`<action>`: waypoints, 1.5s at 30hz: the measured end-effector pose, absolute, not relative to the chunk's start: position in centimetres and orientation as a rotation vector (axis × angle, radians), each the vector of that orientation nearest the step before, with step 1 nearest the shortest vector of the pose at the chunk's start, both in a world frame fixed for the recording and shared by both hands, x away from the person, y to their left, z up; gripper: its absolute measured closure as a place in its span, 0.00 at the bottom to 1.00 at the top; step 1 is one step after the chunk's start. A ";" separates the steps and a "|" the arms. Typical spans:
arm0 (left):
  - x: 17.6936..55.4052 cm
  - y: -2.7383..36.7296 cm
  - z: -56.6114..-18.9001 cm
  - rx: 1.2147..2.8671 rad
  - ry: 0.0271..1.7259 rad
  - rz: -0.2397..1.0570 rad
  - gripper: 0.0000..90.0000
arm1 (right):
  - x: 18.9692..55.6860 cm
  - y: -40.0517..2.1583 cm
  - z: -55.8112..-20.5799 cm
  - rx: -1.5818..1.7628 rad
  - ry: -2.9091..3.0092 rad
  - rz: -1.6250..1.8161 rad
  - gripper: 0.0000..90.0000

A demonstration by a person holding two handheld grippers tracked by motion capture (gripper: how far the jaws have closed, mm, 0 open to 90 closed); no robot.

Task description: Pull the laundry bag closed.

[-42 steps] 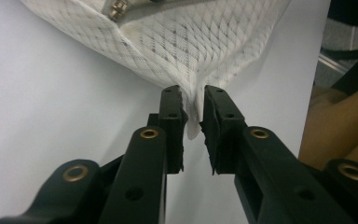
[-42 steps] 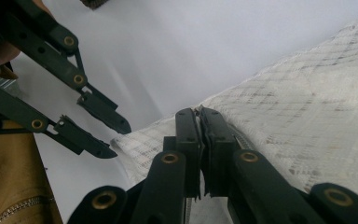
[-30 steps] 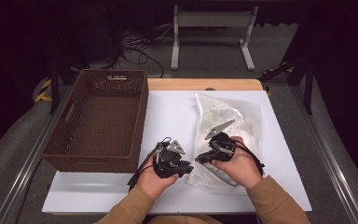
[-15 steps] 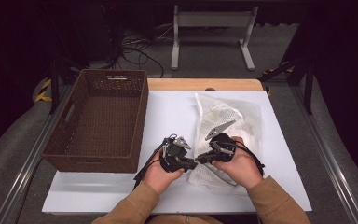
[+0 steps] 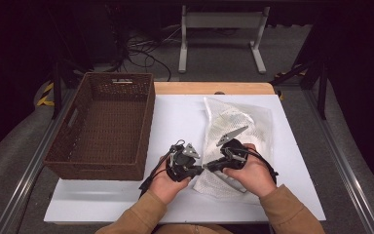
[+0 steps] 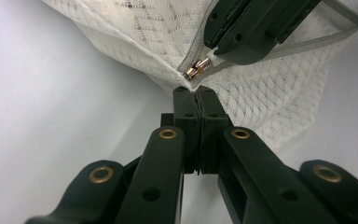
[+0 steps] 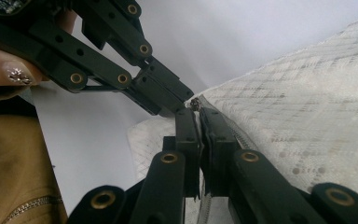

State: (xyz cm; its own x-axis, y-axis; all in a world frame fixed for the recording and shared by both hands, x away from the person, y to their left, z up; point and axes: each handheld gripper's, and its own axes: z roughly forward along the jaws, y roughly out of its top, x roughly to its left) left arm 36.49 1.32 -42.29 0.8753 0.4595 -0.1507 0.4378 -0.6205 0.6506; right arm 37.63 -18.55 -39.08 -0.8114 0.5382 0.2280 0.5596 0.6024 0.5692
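Observation:
A white mesh bag [image 5: 246, 127] with a zipper lies on the white table [image 5: 175, 114]. My left gripper [image 5: 200, 169] comes in from the left, and its jaws have just been closing; they now pinch the bag's edge [image 6: 200, 84] right under the small brass zipper pull [image 6: 196, 70]. Facing it, my right gripper [image 5: 209, 165] is shut on the zipper's edge [image 7: 214, 116] beside the pull [image 7: 196, 101]. In the left gripper view the right gripper's fingers [image 6: 256, 32] hold the grey zipper tape just above my left gripper [image 6: 196, 93]. The two tips nearly touch.
A brown wicker basket [image 5: 119, 78] stands empty at the table's left side, close to my left hand. Bare white table lies between basket and bag. A wooden edge [image 5: 209, 88] runs along the table's far side.
My left gripper has moved right to the bag's near-left edge and closed on it. The right gripper has kept its place and its grip.

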 end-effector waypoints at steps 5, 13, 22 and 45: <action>36.4 1.5 -42.1 2.321 0.636 0.055 0.99 | 37.6 -18.7 -39.0 -0.955 -2.772 -1.016 0.96; 36.3 2.0 -41.9 2.314 0.640 0.064 0.99 | 37.5 -19.0 -39.0 -0.966 -2.750 -1.025 0.96; 35.7 2.4 -41.4 2.309 0.629 0.077 0.99 | 36.6 -19.5 -38.3 -0.952 -2.777 -1.018 0.96; 35.1 3.0 -41.0 2.316 0.628 0.070 0.99 | 35.1 -21.6 -37.0 -0.944 -2.812 -1.013 0.96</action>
State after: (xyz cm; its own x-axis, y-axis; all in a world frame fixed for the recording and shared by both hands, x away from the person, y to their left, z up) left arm 35.08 2.99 -40.95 0.8796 0.4583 -0.1274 0.4188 -0.6191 0.6643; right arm 35.06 -21.58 -36.98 -0.8187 0.5379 0.2009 0.5424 0.6099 0.5778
